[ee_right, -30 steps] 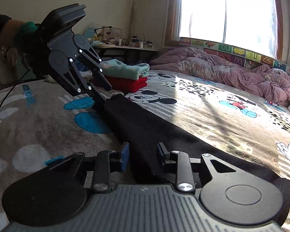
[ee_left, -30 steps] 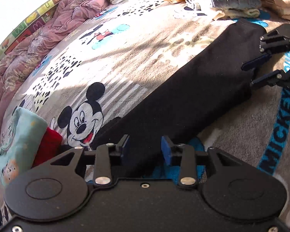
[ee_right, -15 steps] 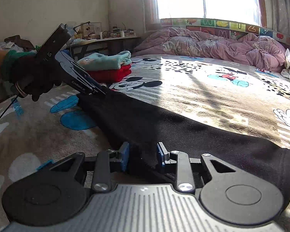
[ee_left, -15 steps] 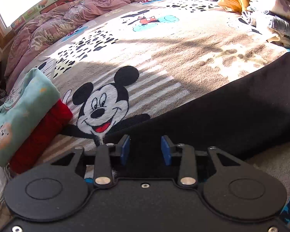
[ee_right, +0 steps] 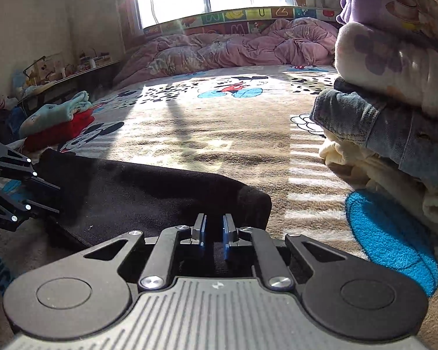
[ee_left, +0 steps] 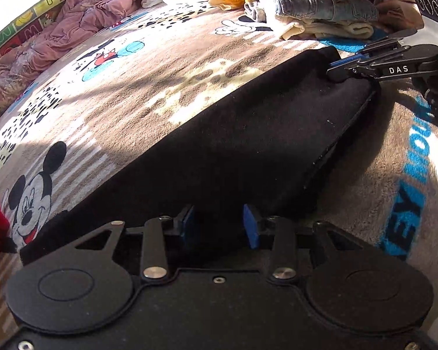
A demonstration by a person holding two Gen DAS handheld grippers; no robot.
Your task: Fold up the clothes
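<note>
A long black garment [ee_left: 242, 134] lies folded lengthwise on the Mickey Mouse blanket [ee_left: 149, 87]. My left gripper [ee_left: 219, 227] is open, its blue pads on either side of the garment's near end. My right gripper [ee_right: 213, 233] is shut on the garment's [ee_right: 149, 192] far end; in the left wrist view it [ee_left: 340, 70] pinches that corner at the upper right. In the right wrist view the left gripper [ee_right: 48, 198] sits open at the garment's other end.
A stack of folded clothes [ee_right: 394, 93] with a denim piece stands close on the right. A teal and red folded pile [ee_right: 58, 122] lies at the left. A pink quilt [ee_right: 233, 49] lies along the window side.
The right gripper has closed on the garment's end and swung toward the clothes stack. The left gripper's view has turned back along the garment; it stays open.
</note>
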